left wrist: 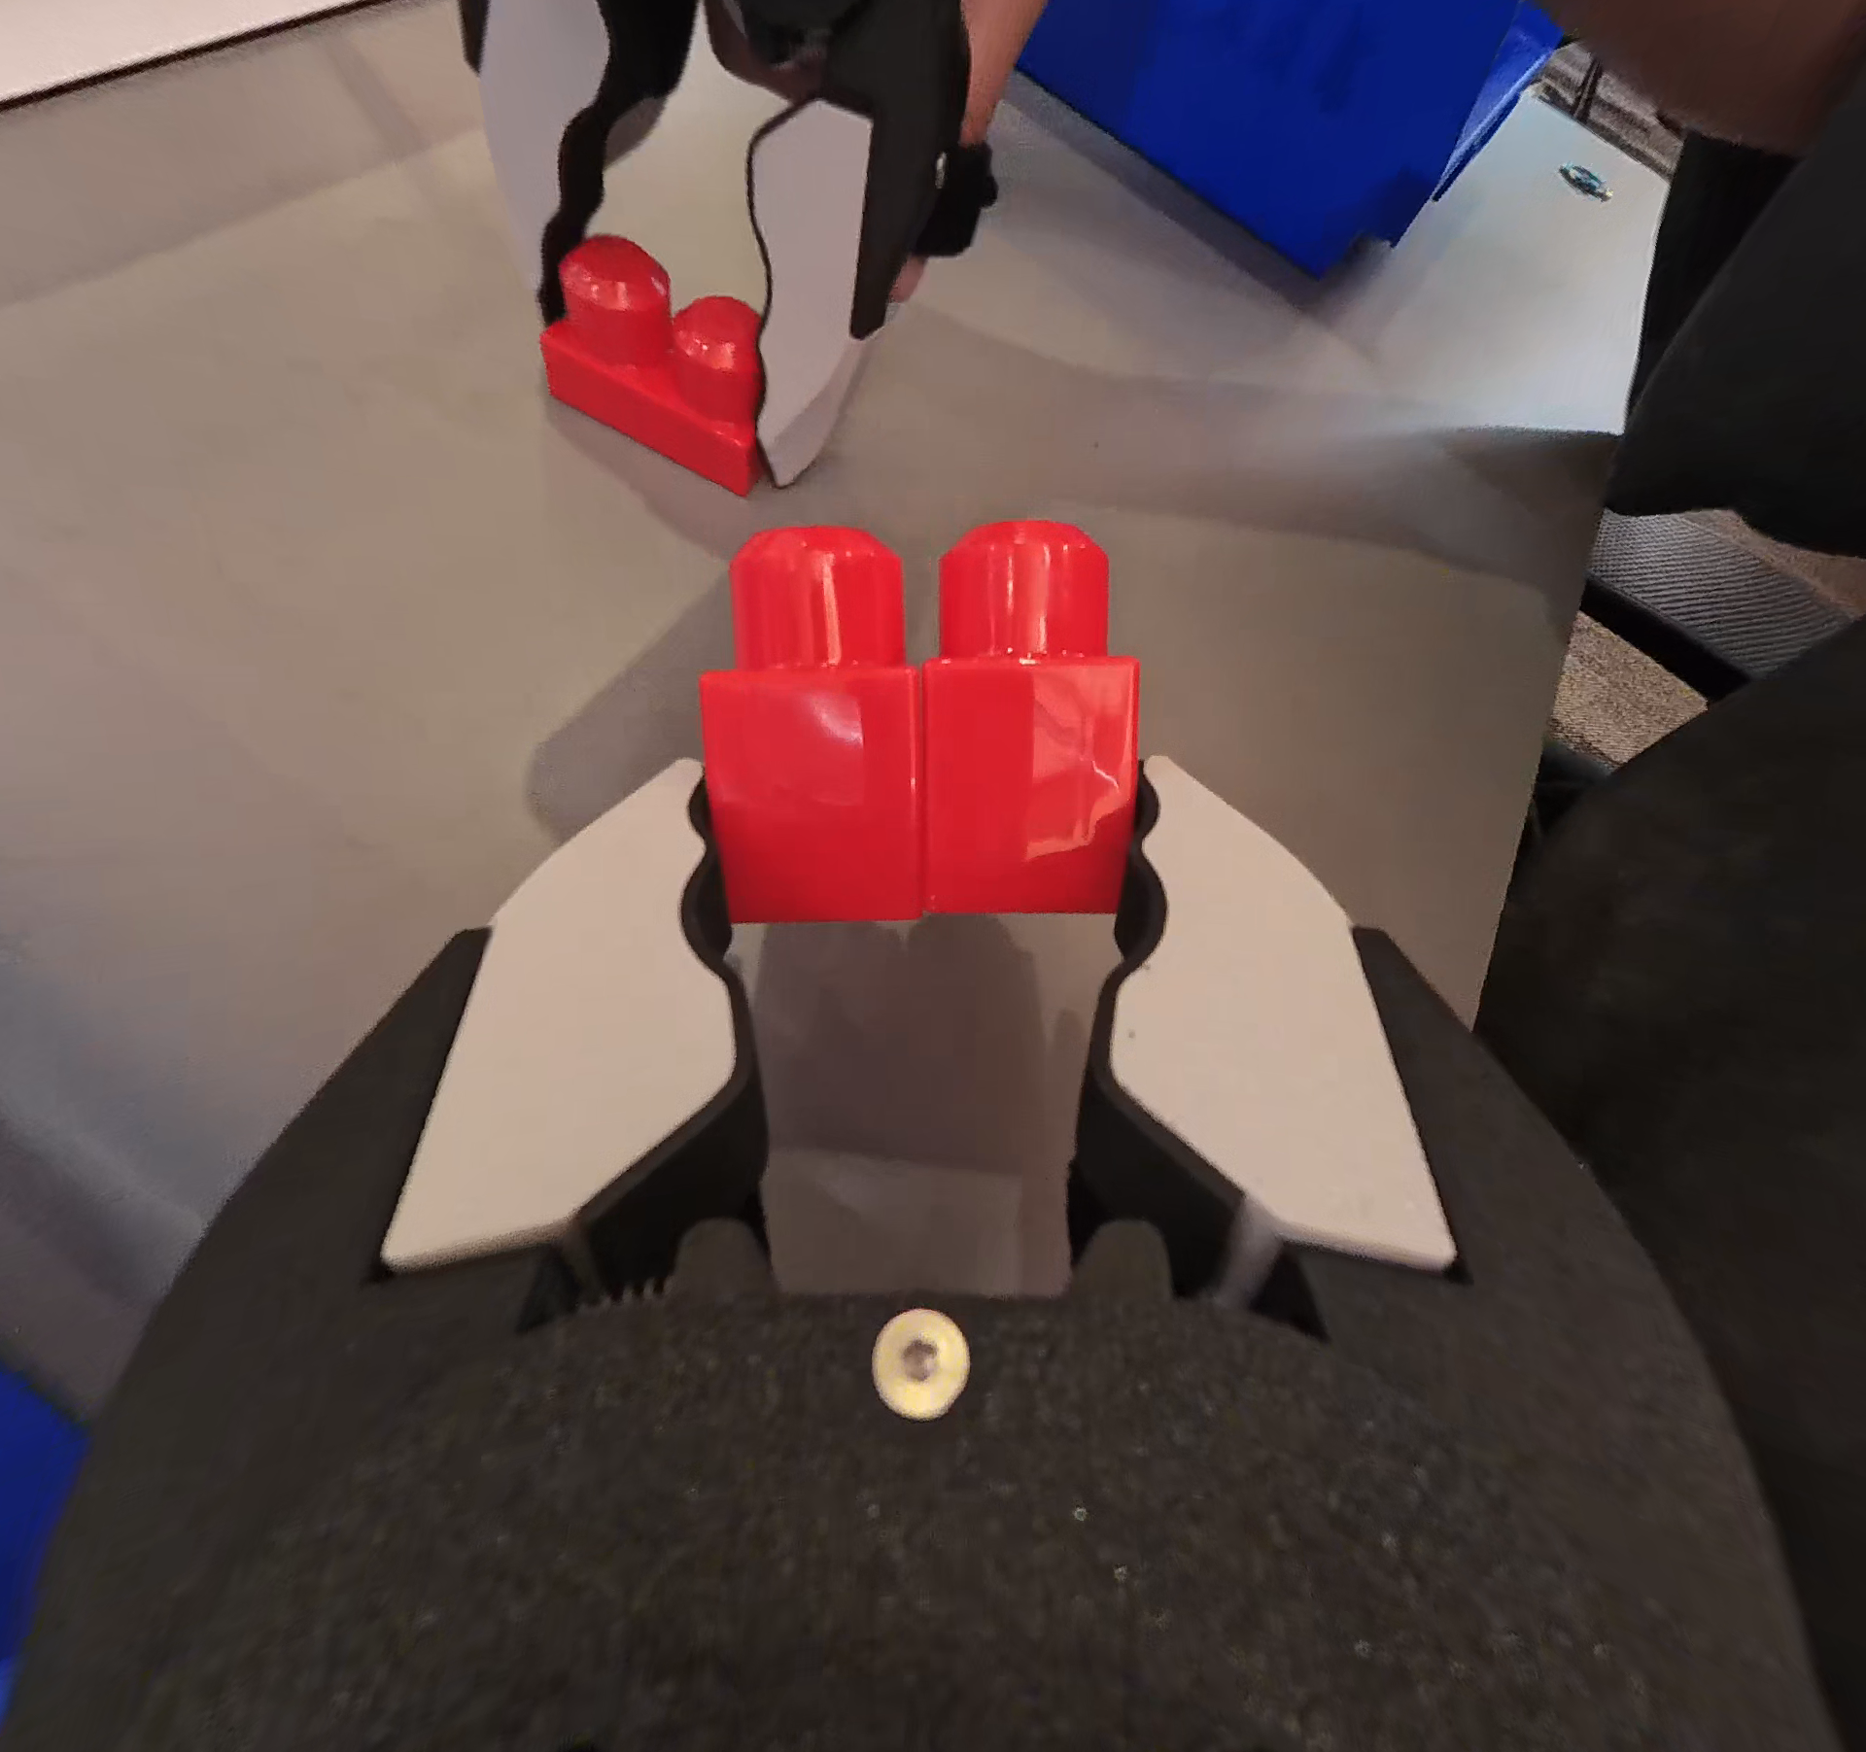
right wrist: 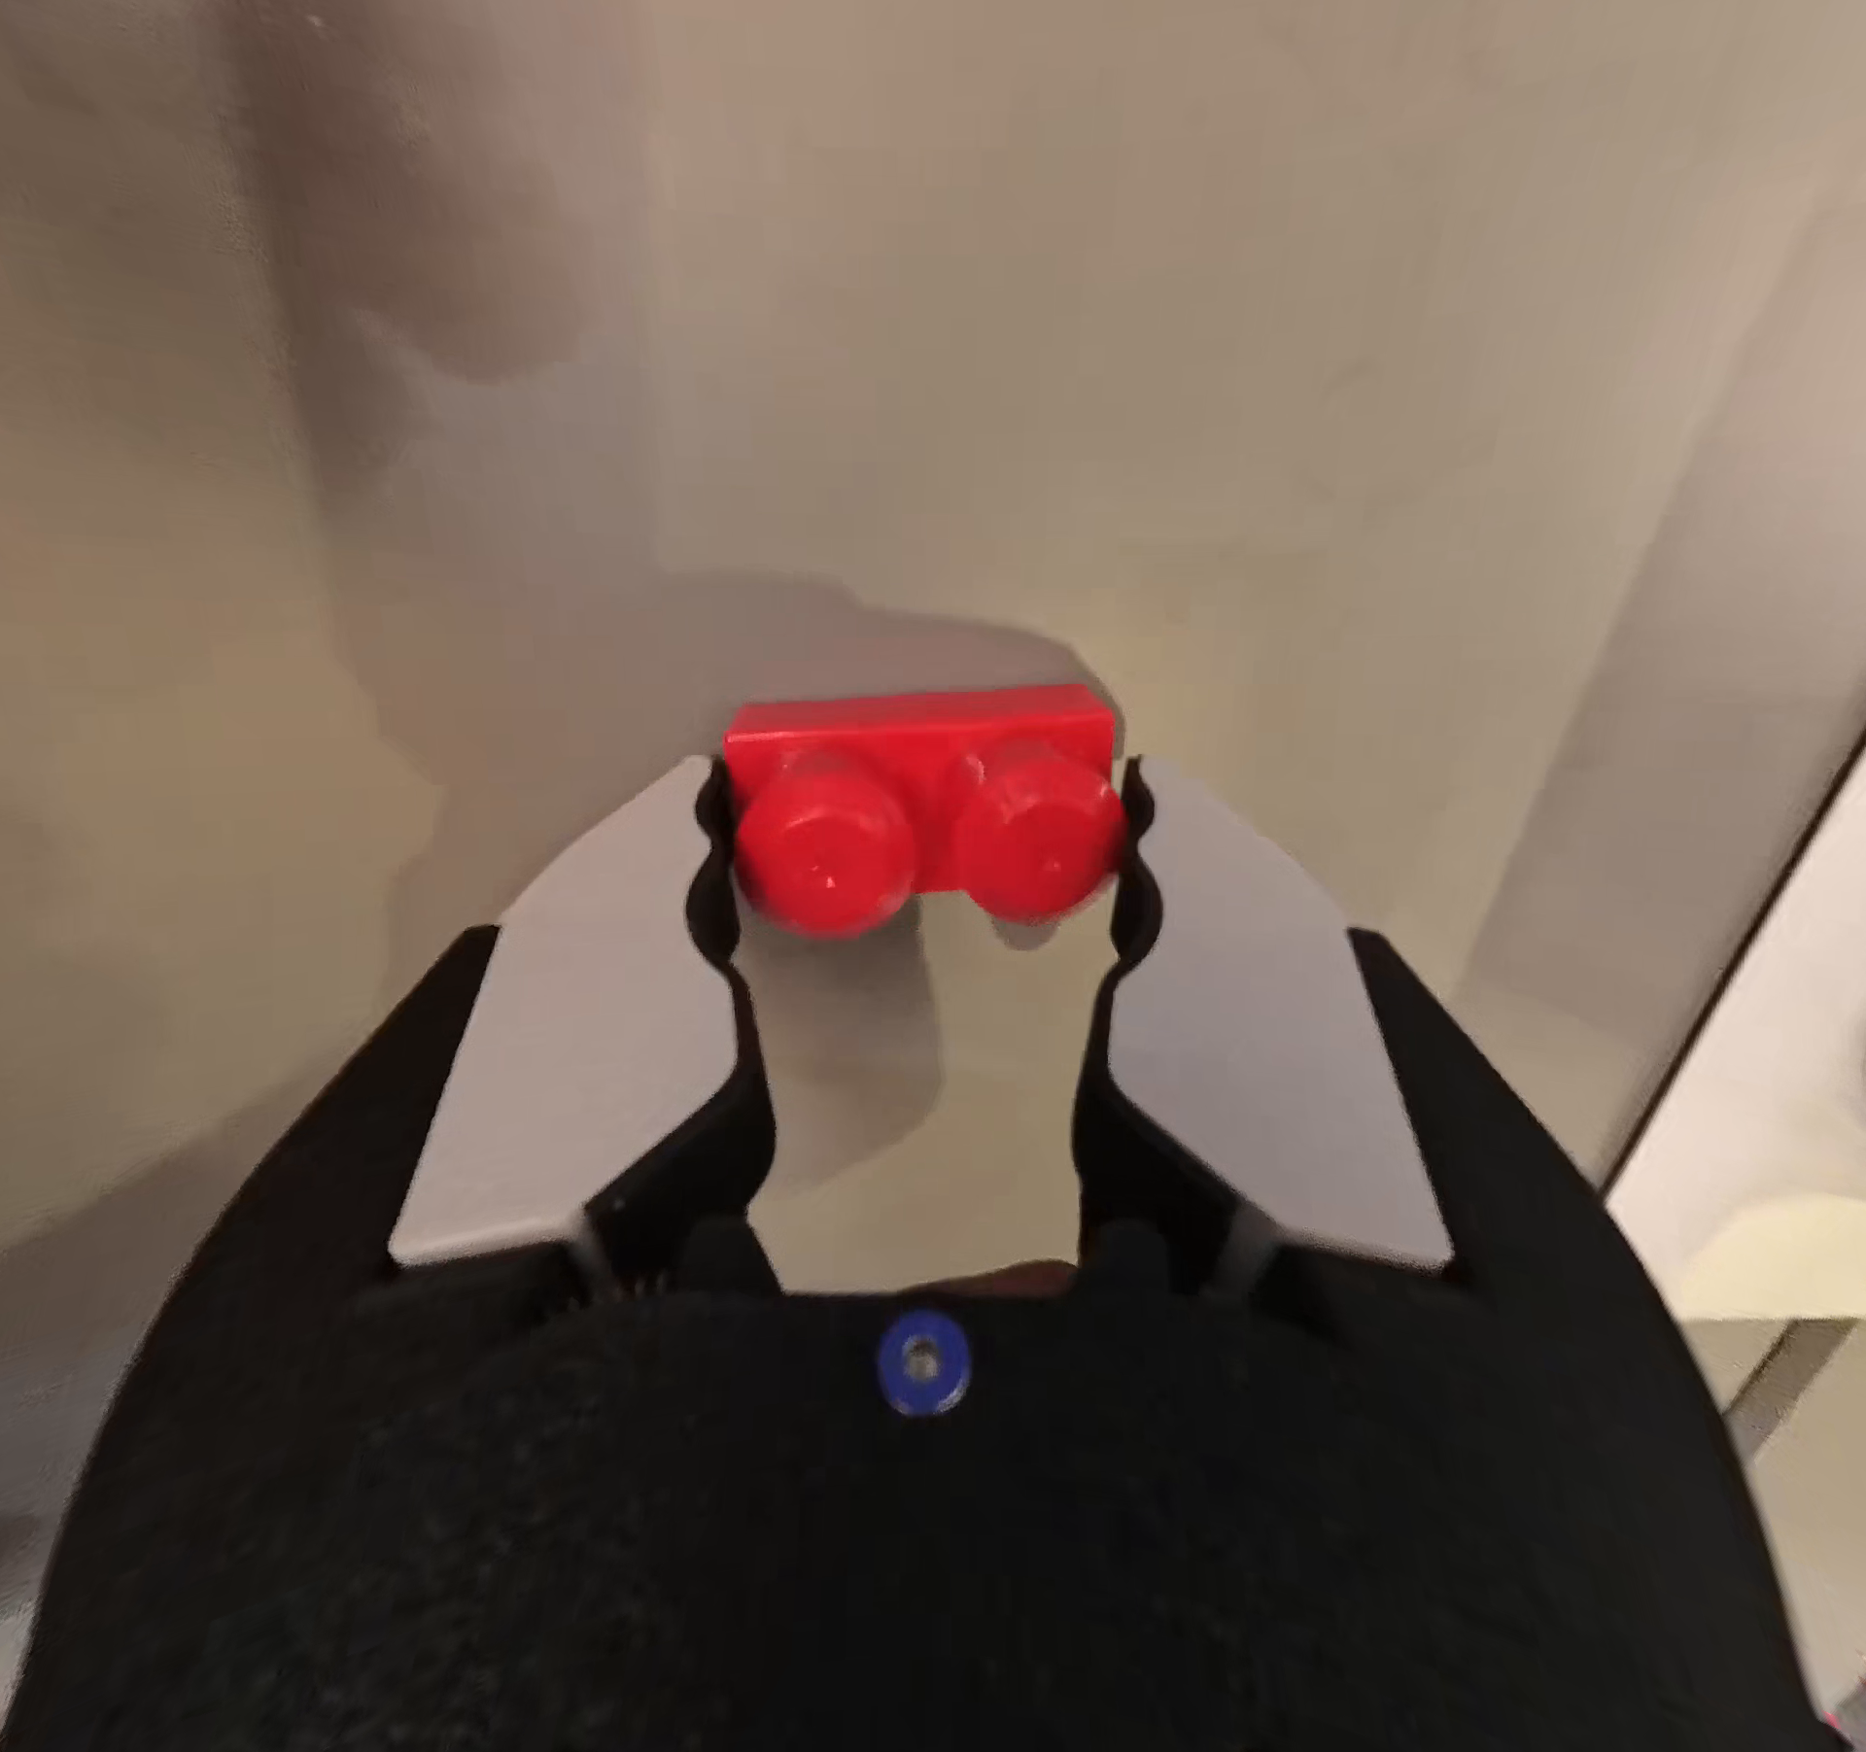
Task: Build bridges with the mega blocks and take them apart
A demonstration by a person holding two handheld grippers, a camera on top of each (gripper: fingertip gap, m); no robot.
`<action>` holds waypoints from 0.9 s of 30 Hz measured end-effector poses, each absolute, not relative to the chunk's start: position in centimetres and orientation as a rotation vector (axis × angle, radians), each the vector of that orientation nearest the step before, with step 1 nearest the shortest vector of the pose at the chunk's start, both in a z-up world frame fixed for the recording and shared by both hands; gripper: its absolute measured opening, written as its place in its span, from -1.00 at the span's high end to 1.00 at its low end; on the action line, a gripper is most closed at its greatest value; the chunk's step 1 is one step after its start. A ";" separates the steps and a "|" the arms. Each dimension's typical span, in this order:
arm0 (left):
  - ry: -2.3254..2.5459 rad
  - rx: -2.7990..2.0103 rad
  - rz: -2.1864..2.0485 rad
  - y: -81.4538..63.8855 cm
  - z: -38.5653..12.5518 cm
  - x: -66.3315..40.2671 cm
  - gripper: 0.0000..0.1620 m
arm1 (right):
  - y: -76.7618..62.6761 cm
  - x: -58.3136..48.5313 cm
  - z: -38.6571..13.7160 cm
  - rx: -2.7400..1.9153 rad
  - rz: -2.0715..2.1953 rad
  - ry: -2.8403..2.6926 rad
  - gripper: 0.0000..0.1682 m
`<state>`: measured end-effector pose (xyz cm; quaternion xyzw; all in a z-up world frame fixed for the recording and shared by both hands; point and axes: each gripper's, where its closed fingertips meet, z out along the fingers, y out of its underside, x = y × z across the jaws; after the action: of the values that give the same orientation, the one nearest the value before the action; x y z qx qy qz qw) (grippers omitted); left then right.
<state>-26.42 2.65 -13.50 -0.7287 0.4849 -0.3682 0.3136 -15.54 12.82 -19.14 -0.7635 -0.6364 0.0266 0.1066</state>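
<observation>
1. Step in hand: looks like the teardown or a reset between builds. No bridge stands; the red blocks are all apart.
2. Left tongs (left wrist: 921, 830): closed to block width, clamping two single-stud red blocks (left wrist: 919, 785) side by side, studs up. They are held by their outer side faces, with a thin seam between them. It is hard to say whether they sit on the grey counter (left wrist: 303, 593) or just above it.
3. Right tongs (right wrist: 921, 820): set over a two-stud flat red block (right wrist: 924, 800) lying on the counter, with one tip at each end. In the right wrist view the tips are very near or touching the studs, but there is motion blur. In the left wrist view one tip sits at the block's near end. I can't tell whether the grip is firm.
4. Next move, if building: lift the flat block, carry it over the pair, line its sockets up with both studs and press straight down while the left tongs steady the pillars.
5. Risk: the pair is held only by side pressure, so a skewed push could pivot one pillar out.
6. Hidden or cut off:
   - the undersides of all the blocks;
   - the contact faces under the tong pads;
   - a blue bin (left wrist: 1282, 78) far right, cropped and blurred, contents unseen;
   - a blue patch at the lower left edge, unidentifiable;
   - the person's hand behind the right tongs, partly visible.
</observation>
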 end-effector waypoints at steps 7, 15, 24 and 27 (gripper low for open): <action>1.269 -1.902 -0.947 3.0 -13.1 -26.4 0.08 | 11.7 -17.0 -12.5 -2.057 0.219 -1.613 0.14; 1.255 -1.825 -0.848 4.9 -11.0 -26.3 0.08 | 3.5 -15.5 -4.8 -1.718 0.703 -1.119 0.14; 1.509 -1.630 -0.811 4.0 -7.9 -21.1 0.08 | 2.4 -15.2 -4.1 -1.635 0.715 -1.178 0.14; 1.588 -1.583 -0.791 3.3 -7.7 -19.7 0.08 | 1.8 -15.9 -3.8 -1.599 0.708 -1.270 0.14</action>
<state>-19.70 3.33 -7.67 -0.6179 0.6196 -0.3086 0.3729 -15.88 1.76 -3.84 -0.6528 -0.5183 0.2891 0.4708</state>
